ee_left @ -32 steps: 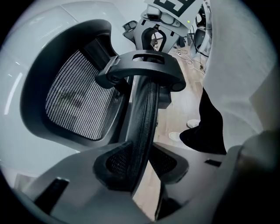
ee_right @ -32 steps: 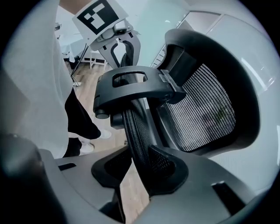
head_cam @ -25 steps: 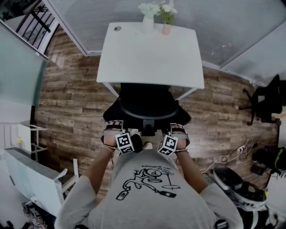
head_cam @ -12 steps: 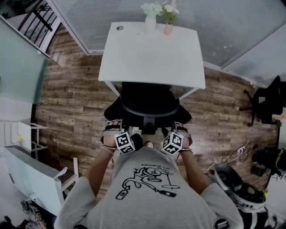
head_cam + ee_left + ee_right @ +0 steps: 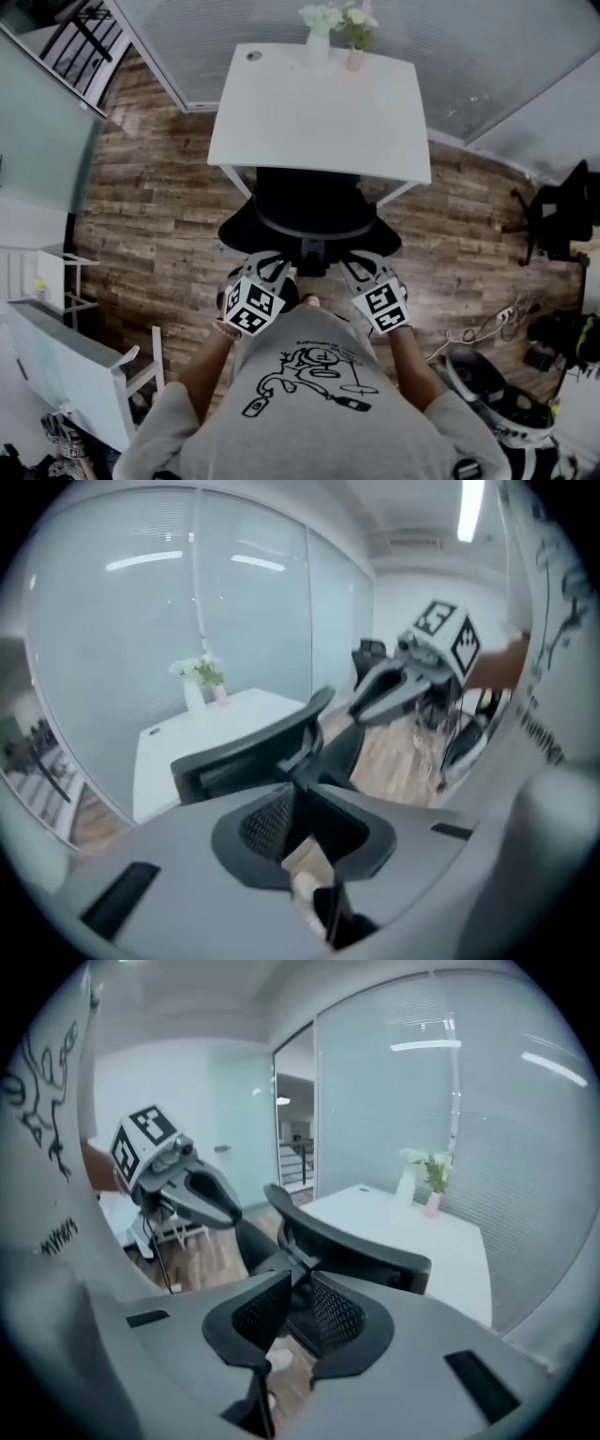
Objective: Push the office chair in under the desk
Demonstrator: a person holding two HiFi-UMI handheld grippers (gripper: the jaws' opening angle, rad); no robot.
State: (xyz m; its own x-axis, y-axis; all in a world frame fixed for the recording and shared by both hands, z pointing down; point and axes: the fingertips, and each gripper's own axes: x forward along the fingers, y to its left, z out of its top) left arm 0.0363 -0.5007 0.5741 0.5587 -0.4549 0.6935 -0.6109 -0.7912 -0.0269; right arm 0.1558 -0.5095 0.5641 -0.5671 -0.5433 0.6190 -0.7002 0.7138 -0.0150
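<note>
A black office chair (image 5: 309, 220) stands with its seat partly under the white desk (image 5: 319, 112), its backrest toward me. My left gripper (image 5: 270, 264) and right gripper (image 5: 358, 264) hover just behind the backrest, one on each side of its spine. Whether they touch it I cannot tell. In the left gripper view the jaws (image 5: 295, 796) are closing to a narrow gap with nothing between them, the backrest (image 5: 253, 752) ahead. The right gripper (image 5: 300, 1285) is closing too, empty, facing the backrest (image 5: 361, 1246) and desk (image 5: 450, 1241).
Two vases with flowers (image 5: 319, 37) stand at the desk's far edge, against a glass wall. Another black chair (image 5: 558, 211) is at the right, with cables (image 5: 487, 323) on the wood floor. White furniture (image 5: 56, 356) stands at the left.
Both grippers have drawn back toward me and tipped up, so their marker cubes look larger. Their jaws widened, then narrowed. The chair stays by the desk.
</note>
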